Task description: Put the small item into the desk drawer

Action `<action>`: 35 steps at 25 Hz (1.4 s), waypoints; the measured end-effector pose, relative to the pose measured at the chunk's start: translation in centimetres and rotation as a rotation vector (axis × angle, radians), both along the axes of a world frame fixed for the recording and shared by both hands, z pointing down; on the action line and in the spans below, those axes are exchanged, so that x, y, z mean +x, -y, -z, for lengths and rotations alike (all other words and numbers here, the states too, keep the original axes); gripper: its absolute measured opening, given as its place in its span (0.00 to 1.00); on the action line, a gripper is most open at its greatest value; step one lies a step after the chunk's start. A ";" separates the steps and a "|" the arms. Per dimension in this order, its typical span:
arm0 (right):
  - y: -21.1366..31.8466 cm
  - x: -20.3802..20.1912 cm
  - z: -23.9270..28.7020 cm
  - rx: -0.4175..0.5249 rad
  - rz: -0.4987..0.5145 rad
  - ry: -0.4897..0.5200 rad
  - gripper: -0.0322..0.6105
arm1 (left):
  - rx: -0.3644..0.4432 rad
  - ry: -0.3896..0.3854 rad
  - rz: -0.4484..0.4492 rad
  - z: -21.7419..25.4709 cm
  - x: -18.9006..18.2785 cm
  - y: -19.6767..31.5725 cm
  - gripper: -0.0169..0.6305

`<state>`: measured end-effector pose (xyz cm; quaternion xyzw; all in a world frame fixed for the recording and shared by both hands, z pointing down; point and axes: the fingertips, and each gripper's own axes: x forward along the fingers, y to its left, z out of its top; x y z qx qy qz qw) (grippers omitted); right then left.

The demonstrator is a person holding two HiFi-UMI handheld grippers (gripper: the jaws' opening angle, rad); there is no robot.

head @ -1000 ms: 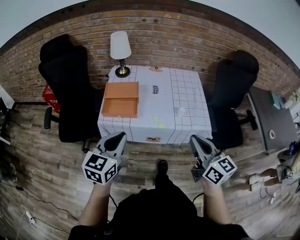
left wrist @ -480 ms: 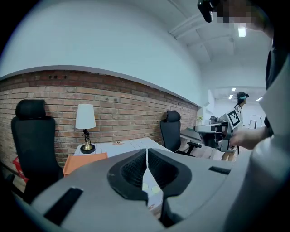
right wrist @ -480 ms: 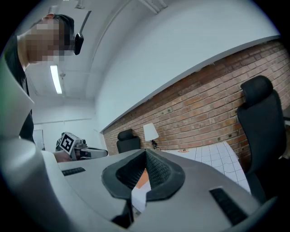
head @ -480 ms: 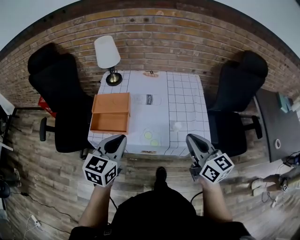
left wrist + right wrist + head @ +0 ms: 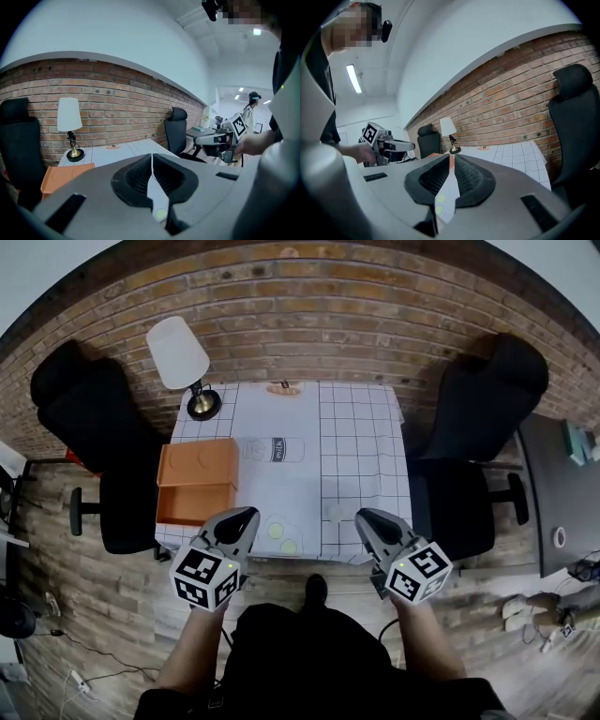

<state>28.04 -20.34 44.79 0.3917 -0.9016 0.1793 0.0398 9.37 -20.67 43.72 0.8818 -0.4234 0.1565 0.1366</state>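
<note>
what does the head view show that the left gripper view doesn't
Only the head view: the wooden floor, the whole grid-cloth table top, and the marker cube on the left gripper. Only the left gripper view: that gripper's jaws meeting with nothing between them, plus ceiling lights and a distant person in the room beyond. Both: the lamp, the orange drawer, the brick wall, the black chair on the right and the right gripper.
</note>
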 end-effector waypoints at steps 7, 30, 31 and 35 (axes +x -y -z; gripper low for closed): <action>2.7 0.1 -4.6 -0.094 0.007 -0.138 0.29 | -0.029 -0.027 -0.028 -1.8 1.1 3.7 0.05; 4.9 -1.0 -19.2 -0.238 0.053 -0.329 0.44 | -0.191 -0.008 -0.129 -10.1 3.4 4.5 0.05; 5.0 -1.0 -19.6 -0.237 0.047 -0.329 0.45 | -0.192 -0.005 -0.131 -10.2 3.5 4.3 0.05; 5.1 -1.4 -20.8 -0.257 0.040 -0.332 0.45 | -0.205 0.002 -0.132 -10.8 3.3 3.6 0.05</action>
